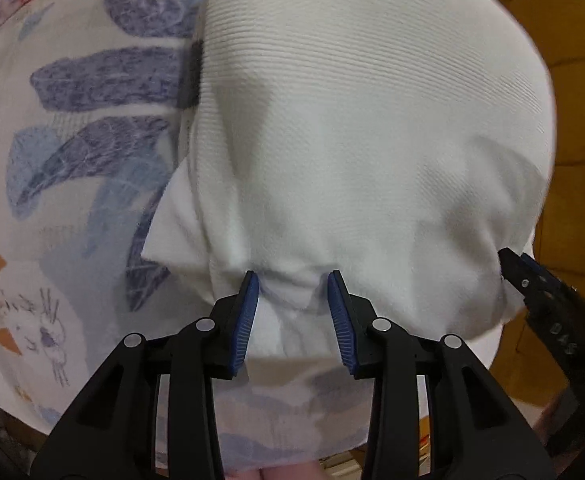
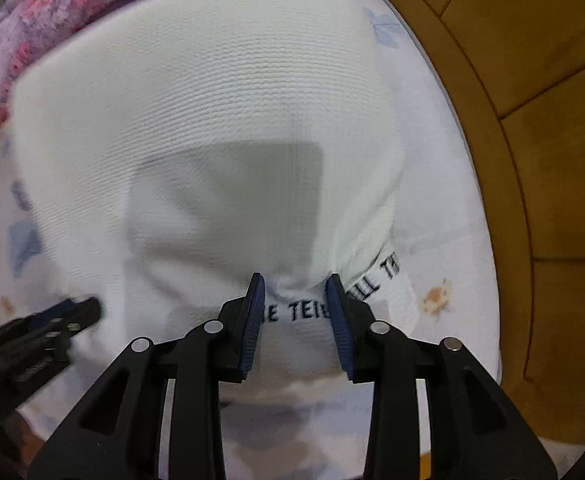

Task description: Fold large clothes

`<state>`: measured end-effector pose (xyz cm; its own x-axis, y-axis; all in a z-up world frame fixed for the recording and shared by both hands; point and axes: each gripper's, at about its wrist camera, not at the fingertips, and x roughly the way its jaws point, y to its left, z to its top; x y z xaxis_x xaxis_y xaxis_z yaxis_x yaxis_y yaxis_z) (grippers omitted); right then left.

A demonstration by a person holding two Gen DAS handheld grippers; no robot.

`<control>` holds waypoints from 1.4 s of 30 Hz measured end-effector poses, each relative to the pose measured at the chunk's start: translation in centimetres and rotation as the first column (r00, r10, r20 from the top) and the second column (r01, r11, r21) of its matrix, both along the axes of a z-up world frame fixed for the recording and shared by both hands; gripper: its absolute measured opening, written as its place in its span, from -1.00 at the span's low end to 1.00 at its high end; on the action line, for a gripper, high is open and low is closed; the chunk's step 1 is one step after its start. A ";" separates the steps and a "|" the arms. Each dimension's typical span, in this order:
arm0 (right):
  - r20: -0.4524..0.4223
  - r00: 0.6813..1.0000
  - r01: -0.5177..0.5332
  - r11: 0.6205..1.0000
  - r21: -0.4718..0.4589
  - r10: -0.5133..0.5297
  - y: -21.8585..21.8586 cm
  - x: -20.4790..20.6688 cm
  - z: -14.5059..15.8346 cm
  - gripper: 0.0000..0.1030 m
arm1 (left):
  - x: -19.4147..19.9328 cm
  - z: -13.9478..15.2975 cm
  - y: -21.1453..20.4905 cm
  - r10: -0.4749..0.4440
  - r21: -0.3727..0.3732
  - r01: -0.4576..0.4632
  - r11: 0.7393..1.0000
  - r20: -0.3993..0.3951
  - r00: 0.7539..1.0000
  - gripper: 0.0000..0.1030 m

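While both tools sit low centre in their frames, the left tool (image 1: 293, 280) has its pads apart with a bunched fold of the white garment (image 1: 352, 120) between them — grip not confirmed. Same for the right tool (image 2: 295, 284), pads apart over the lettered hem (image 2: 300, 312). Garment fills mid-frame on the printed bedsheet (image 1: 72, 160). Close both evenly, lift together, keep the edge taut. Wooden frame (image 2: 532, 80) at upper right.

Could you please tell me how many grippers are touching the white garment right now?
2. The left gripper is at the white garment near edge, its jaws apart with bunched cloth between them; the right gripper straddles the hem by the dark lettering.
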<state>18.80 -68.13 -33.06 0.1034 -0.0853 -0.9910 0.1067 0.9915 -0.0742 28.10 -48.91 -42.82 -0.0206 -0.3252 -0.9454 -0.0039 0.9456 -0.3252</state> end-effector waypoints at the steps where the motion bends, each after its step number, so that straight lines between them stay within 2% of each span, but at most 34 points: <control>1: -0.016 1.000 0.015 1.000 0.012 -0.015 -0.3 -0.4 -0.2 -0.37 | -0.2 -0.1 0.2 -0.017 0.005 0.017 1.000 0.005 1.000 -0.28; 5: 0.027 1.000 -0.015 1.000 -0.011 0.015 -0.5 -0.3 -4.4 -0.34 | 0.0 -2.8 -0.9 -0.045 0.001 0.045 0.999 0.005 0.999 -0.23; 6: 0.021 1.000 0.003 1.000 -0.016 -0.002 -0.7 0.0 -4.5 -0.34 | 0.2 -2.7 -0.9 -0.037 -0.005 0.037 0.999 -0.008 0.999 -0.24; 7: 0.002 1.000 0.010 1.000 -0.013 -0.010 -0.7 0.4 -4.0 -0.34 | 0.5 -2.0 -0.9 -0.021 -0.017 0.021 1.000 -0.014 1.000 -0.24; 9: -0.003 1.000 0.027 0.997 0.066 -0.027 -1.2 1.3 -1.1 -0.32 | 0.9 1.0 -0.3 -0.006 -0.051 0.010 0.999 0.063 0.998 -0.24; 12: 0.154 0.988 -0.017 0.990 0.139 -0.005 -1.6 3.5 4.4 -0.32 | 3.0 5.3 0.5 0.012 -0.088 0.005 0.996 0.188 0.982 -0.24; 15: 0.244 0.970 -0.042 0.978 0.204 -0.010 -1.9 7.3 6.0 -0.32 | 7.1 7.4 0.7 0.036 -0.085 -0.010 0.996 0.309 0.950 -0.24; 17: 0.290 0.957 -0.066 0.974 0.216 0.001 -2.0 11.3 4.7 -0.32 | 10.1 6.8 0.6 0.066 -0.064 -0.046 0.997 0.358 0.932 -0.24; 18: 0.284 0.959 -0.082 0.973 0.214 0.018 -1.9 13.2 2.8 -0.31 | 11.3 5.9 0.6 0.081 -0.067 -0.060 0.996 0.369 0.926 -0.24; 20: 0.238 0.971 -0.058 0.975 0.214 0.005 -2.1 15.6 -1.7 -0.27 | 14.7 2.0 -0.4 0.114 -0.069 -0.096 0.993 0.349 0.930 -0.26; 21: 0.268 0.963 -0.051 0.974 0.221 -0.010 -2.3 16.2 -2.6 -0.27 | 15.6 -0.4 -1.0 0.117 -0.054 -0.104 0.993 0.341 0.933 -0.26; 23: 0.255 0.967 -0.047 0.974 0.221 -0.011 -2.3 17.0 -2.1 -0.27 | 15.7 -0.8 -0.8 0.141 -0.055 -0.130 0.990 0.366 0.920 -0.26; 24: 0.227 0.974 -0.041 0.976 0.216 -0.009 -2.2 17.0 -1.3 -0.27 | 15.5 -0.1 -0.4 0.154 -0.059 -0.142 0.988 0.340 0.928 -0.26; 25: 0.215 0.977 -0.045 0.977 0.209 -0.001 -2.0 16.4 -0.5 -0.24 | 14.9 1.0 0.2 0.159 -0.063 -0.146 0.987 0.320 0.934 -0.26; 26: 0.215 0.977 -0.061 0.977 0.204 0.016 -1.4 15.7 0.4 -0.16 | 13.9 2.3 1.0 0.165 -0.054 -0.156 0.986 0.341 0.925 -0.23; 28: 0.247 0.967 -0.118 0.969 0.218 0.062 0.0 11.8 2.8 -0.08 | 11.4 5.4 3.2 0.195 -0.023 -0.207 0.978 0.445 0.874 -0.25; 29: 0.247 0.965 -0.146 0.963 0.228 0.088 0.7 9.8 3.0 0.01 | 9.9 6.5 3.7 0.206 -0.050 -0.207 0.977 0.464 0.862 -0.26; 30: 0.226 0.969 -0.156 0.961 0.228 0.104 1.2 8.6 2.4 0.04 | 8.6 6.8 3.8 0.207 -0.076 -0.194 0.978 0.461 0.863 -0.25; 32: 0.086 0.994 -0.087 0.975 0.204 0.071 1.7 4.5 -0.8 0.05 | 5.3 4.7 2.7 0.134 -0.024 -0.136 0.990 0.396 0.909 -0.26; 33: 0.037 0.998 -0.062 0.976 0.211 0.055 1.8 2.3 -2.2 0.05 | 4.4 3.2 2.1 0.108 -0.004 -0.113 0.994 0.342 0.934 -0.26; 34: 0.023 0.997 -0.072 0.975 0.209 0.069 2.1 0.6 -2.8 0.05 | 2.5 0.9 1.5 0.090 -0.008 -0.091 0.996 0.255 0.963 -0.28; 35: 0.013 0.995 -0.100 0.980 0.172 0.099 2.7 -1.2 -3.0 0.05 | 0.6 -0.3 1.3 0.087 -0.002 -0.089 0.996 0.234 0.968 -0.28; 37: -0.009 0.993 -0.115 0.984 0.137 0.117 3.4 -3.8 -3.2 0.05 | -2.8 -0.4 1.0 0.044 0.042 -0.056 0.998 0.255 0.966 -0.28; 38: -0.034 0.993 -0.106 0.984 0.141 0.112 3.5 -4.6 -3.3 0.05 | -3.8 -0.3 0.9 0.029 0.050 -0.042 0.998 0.235 0.972 -0.28; 40: -0.086 0.994 -0.052 0.976 0.211 0.072 3.1 -5.3 -3.4 0.04 | -5.0 0.7 1.1 0.016 0.046 -0.027 0.999 0.234 0.972 -0.25; 42: -0.051 0.998 -0.020 0.973 0.232 0.033 2.7 -5.7 -1.9 0.05 | -5.4 2.0 1.4 -0.003 0.049 -0.008 0.999 0.227 0.974 -0.19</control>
